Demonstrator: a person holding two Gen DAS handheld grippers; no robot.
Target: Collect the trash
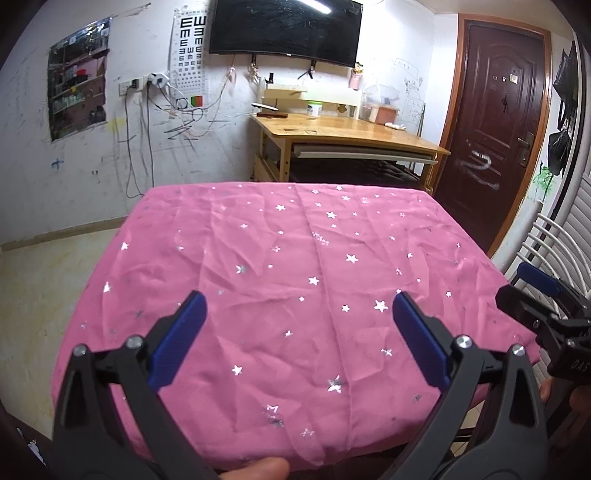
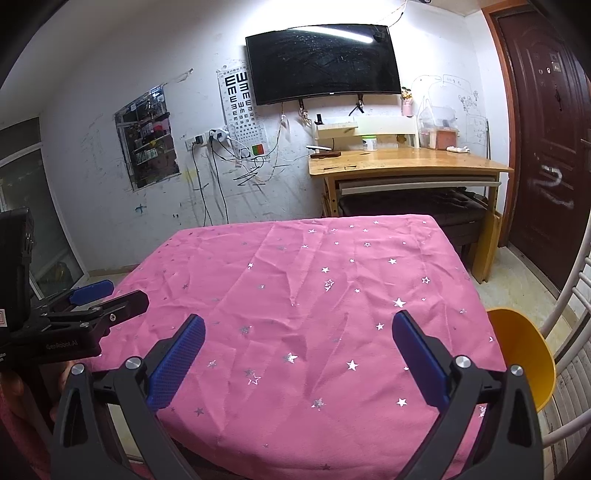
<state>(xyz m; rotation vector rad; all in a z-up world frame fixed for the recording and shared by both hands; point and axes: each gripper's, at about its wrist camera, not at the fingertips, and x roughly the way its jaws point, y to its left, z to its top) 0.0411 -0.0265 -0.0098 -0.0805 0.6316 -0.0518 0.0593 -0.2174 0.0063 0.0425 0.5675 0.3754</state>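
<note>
A table under a pink cloth with silver stars (image 1: 295,258) (image 2: 295,295) fills both views, and I see no trash on it. My left gripper (image 1: 295,301) hangs open over the near edge of the cloth with nothing between its blue pads (image 1: 192,310). My right gripper (image 2: 299,323) is open and empty too, over the near right part of the table. Each one shows in the other's view: the right gripper (image 1: 524,288) at the table's right edge, the left gripper (image 2: 110,295) at the left edge.
A yellow rounded object (image 2: 521,354) sits low beside the table's right edge, next to white rails (image 2: 569,302). Beyond the table stand a wooden desk (image 1: 351,133) with small items, a wall TV (image 1: 284,29) and a dark door (image 1: 495,122). A fingertip (image 1: 258,469) shows at the bottom.
</note>
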